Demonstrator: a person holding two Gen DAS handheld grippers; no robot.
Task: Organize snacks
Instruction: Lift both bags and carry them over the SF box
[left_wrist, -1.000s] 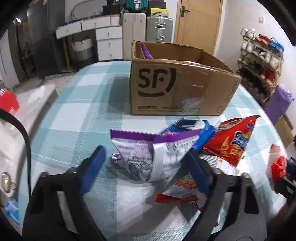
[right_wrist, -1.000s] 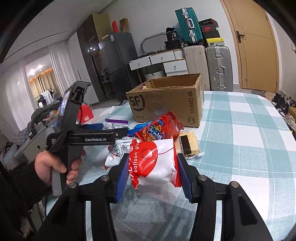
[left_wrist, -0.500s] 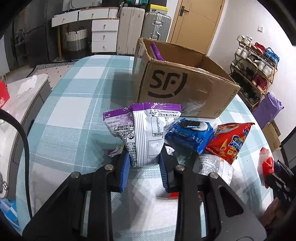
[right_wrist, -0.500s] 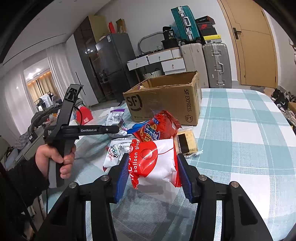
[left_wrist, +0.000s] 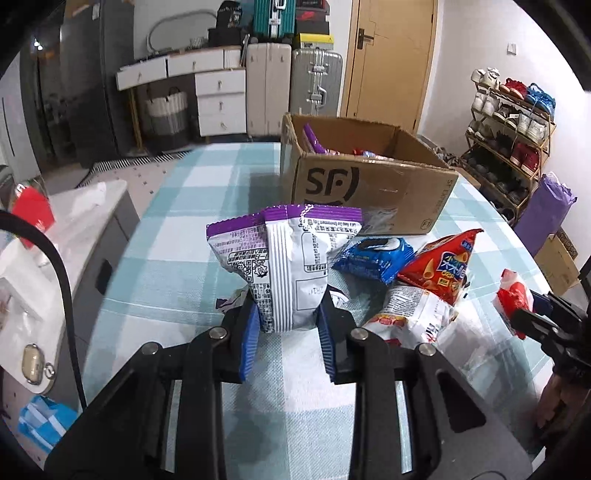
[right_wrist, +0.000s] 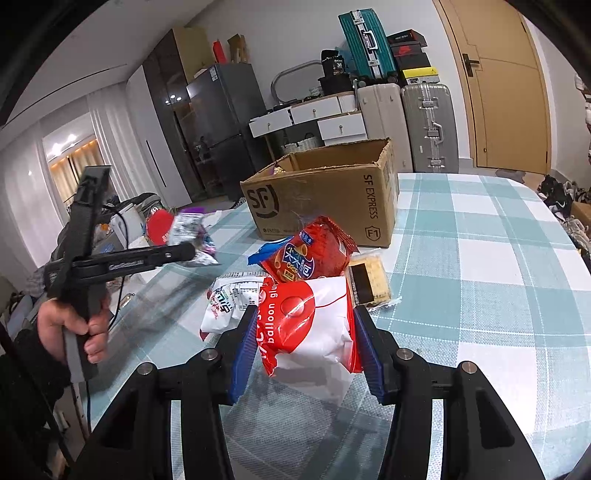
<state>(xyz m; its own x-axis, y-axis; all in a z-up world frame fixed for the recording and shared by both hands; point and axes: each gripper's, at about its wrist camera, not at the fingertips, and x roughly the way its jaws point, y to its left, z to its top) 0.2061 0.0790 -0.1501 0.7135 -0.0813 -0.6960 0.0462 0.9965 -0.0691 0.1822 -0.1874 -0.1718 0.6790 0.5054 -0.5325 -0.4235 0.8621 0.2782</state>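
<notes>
- Between the blue pads of the left hand-held gripper, a purple-and-white snack bag is clamped by its lower end; the bag stands upright, long axis vertical, its purple crimped seal on top and its printed back toward the camera.
- Seen from the right wrist, this bag hangs clear above the tabletop, blurred.
- The right hand-held gripper is clenched on a red-and-white bag (the print reads "balloon"), also upright, its bottom edge at pad level.
- Just beyond the grippers lie a blue cookie pack, a red chip bag pointing its corner up and right, and a white-and-red pouch lying flat; these three overlap one another.
- A clear-wrapped yellow cake piece lies beside the red chip bag, partly hidden behind the held bag.
- Farther back stands an open cardboard box marked SF, with a few wrappers inside; most of its contents are hidden by its walls.
- All rests on a teal-and-white checked tabletop.
- Around the room: suitcases, a white drawer unit, a wooden door, a shoe rack.
- A person's hand grips the left tool's handle; the sleeve is cut off at the frame edge.
</notes>
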